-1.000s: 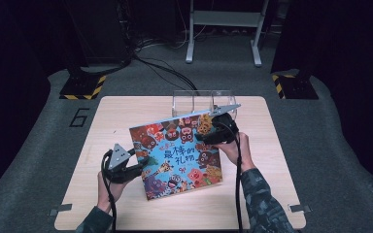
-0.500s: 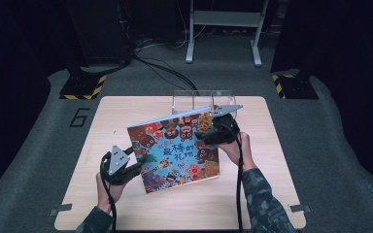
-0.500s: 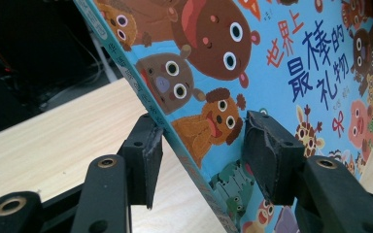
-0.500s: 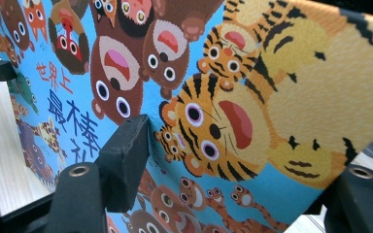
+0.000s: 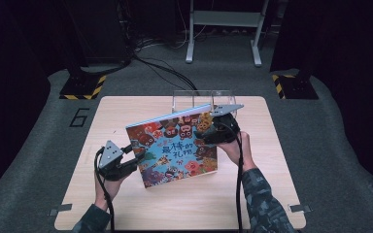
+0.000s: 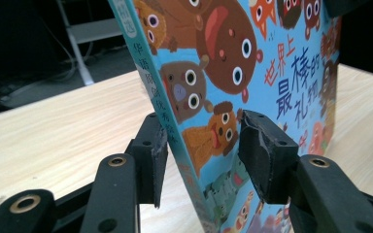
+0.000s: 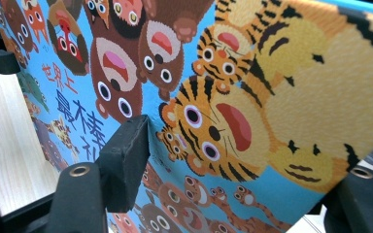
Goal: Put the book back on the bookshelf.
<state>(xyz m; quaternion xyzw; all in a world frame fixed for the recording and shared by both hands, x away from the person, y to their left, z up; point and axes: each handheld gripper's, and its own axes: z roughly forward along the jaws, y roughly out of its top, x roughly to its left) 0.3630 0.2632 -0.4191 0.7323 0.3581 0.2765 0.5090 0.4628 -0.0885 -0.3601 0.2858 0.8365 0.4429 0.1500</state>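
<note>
- A picture book (image 5: 177, 145) with a bright blue cover crowded with cartoon animals is held tilted above the middle of the wooden tabletop (image 5: 272, 194), its far edge raised and its near edge low, close to the wood.
- The left tongs (image 5: 135, 160), held in the person's left hand (image 5: 108, 182), meet the book at its left edge, towards the near-left corner of the cover.
- In the left gripper view the book's spine edge (image 6: 175, 126) runs up between the two black jaws; the left pad (image 6: 151, 155) lies against the spine side, while the right pad (image 6: 264, 150) sits over the cover with a little space apparent, so whether the left tongs (image 6: 204, 150) truly pinch the book cannot be told.
- The right tongs (image 5: 209, 132), in the right hand (image 5: 233, 148), are at the book's right side near its raised far-right corner.
- In the right gripper view the cover (image 7: 233, 111), with its tiger and bear faces, spreads across between the jaws; one pad (image 7: 124, 155) lies on the cover at the left, and the other jaw shows at the lower right, past the book's edge. These tongs (image 7: 233, 184) are parted wide around the book, and a firm grip cannot be confirmed.
- A clear plastic holder (image 5: 201, 99) stands just behind the book, at the middle of the tabletop's far edge.
- Cables (image 5: 238, 194) trail from both grippers towards the near edge.
</note>
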